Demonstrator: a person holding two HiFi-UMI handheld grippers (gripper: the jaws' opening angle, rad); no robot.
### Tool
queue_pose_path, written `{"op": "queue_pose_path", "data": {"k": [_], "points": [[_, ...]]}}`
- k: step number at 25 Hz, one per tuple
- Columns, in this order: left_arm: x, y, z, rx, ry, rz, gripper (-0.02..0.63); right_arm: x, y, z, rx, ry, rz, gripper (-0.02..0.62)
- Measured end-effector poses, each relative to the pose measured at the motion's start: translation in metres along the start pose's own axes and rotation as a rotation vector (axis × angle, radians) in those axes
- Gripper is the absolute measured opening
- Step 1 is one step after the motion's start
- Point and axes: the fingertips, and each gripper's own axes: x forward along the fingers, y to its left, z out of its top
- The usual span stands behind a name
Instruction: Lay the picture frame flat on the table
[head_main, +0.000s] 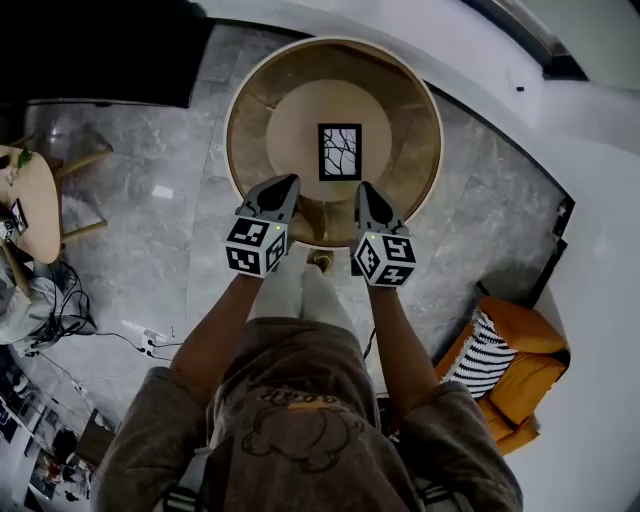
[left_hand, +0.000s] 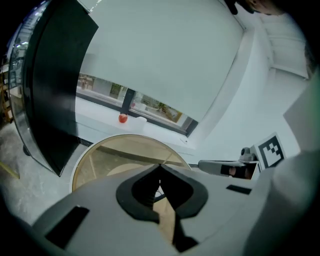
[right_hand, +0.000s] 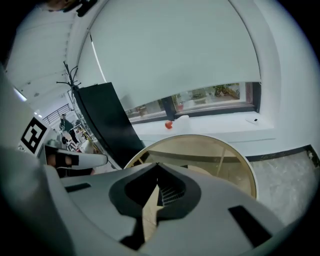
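The picture frame (head_main: 339, 152), black-edged with a black and white branching pattern, lies flat at the middle of the round wooden table (head_main: 240, 100). My left gripper (head_main: 288, 180) hovers over the table's near rim, a little to the left of the frame and short of it. My right gripper (head_main: 366, 187) hangs beside it, just right of the frame's near edge. Both are shut with nothing between the jaws. In the left gripper view the jaws (left_hand: 160, 167) meet at the tips over the table (left_hand: 125, 150). The right gripper view shows the same (right_hand: 158, 165).
An orange armchair (head_main: 510, 370) with a striped cushion stands at the lower right. A small wooden table (head_main: 35, 200) and cables (head_main: 130, 340) are at the left. A tall dark panel (left_hand: 55, 90) stands beyond the round table, and a red ball (right_hand: 169, 125) rests on the sill.
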Motion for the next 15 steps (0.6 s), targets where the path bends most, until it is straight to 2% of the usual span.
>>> {"op": "queue_pose_path", "data": {"k": [8,15], "points": [[-0.07,-0.053,0.037,0.058,-0.015,-0.049,0.017,-0.085,0.039,0.057,0.013,-0.076,0.059,0.018],[-0.12,-0.098,0.07,0.076,-0.089,-0.087,0.017,-0.149,0.057,0.079,-0.011,-0.116,0.092,0.02]]}}
